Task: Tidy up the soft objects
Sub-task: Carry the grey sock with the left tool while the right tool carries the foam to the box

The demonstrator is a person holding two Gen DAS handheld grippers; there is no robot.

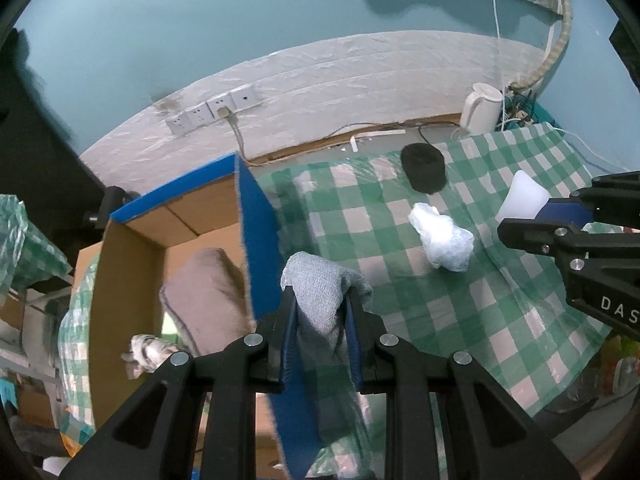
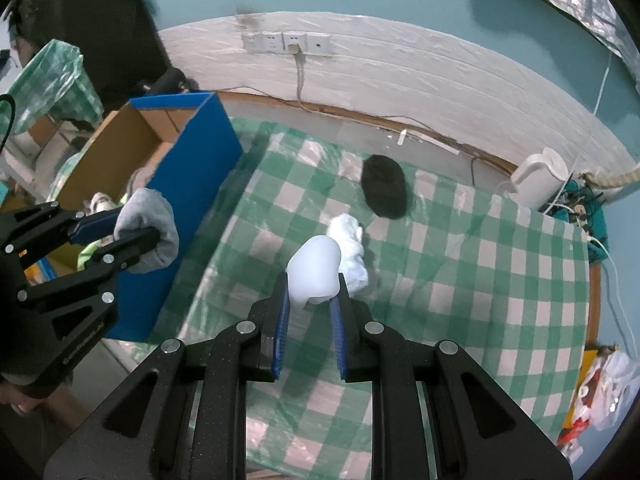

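My left gripper (image 1: 320,296) is shut on a grey-blue knitted cloth (image 1: 320,284), held in the air beside the blue wall of a cardboard box (image 1: 252,216); the same cloth (image 2: 148,224) and left gripper (image 2: 124,224) show at the left of the right wrist view. My right gripper (image 2: 310,284) is shut on a smooth white soft object (image 2: 314,268), lifted above the green checked tablecloth (image 2: 460,288); that white object (image 1: 520,196) appears at the right in the left wrist view. A crumpled white bag (image 1: 442,240) and a black soft lump (image 1: 424,168) lie on the cloth. The box holds a brown soft item (image 1: 204,296).
A white kettle (image 1: 482,108) stands at the table's far right corner beside tangled cables (image 2: 576,200). Wall sockets (image 1: 216,110) with a plugged cord are behind the box. Bags and clutter (image 2: 600,392) sit past the table's right edge. A striped item (image 1: 148,352) lies in the box.
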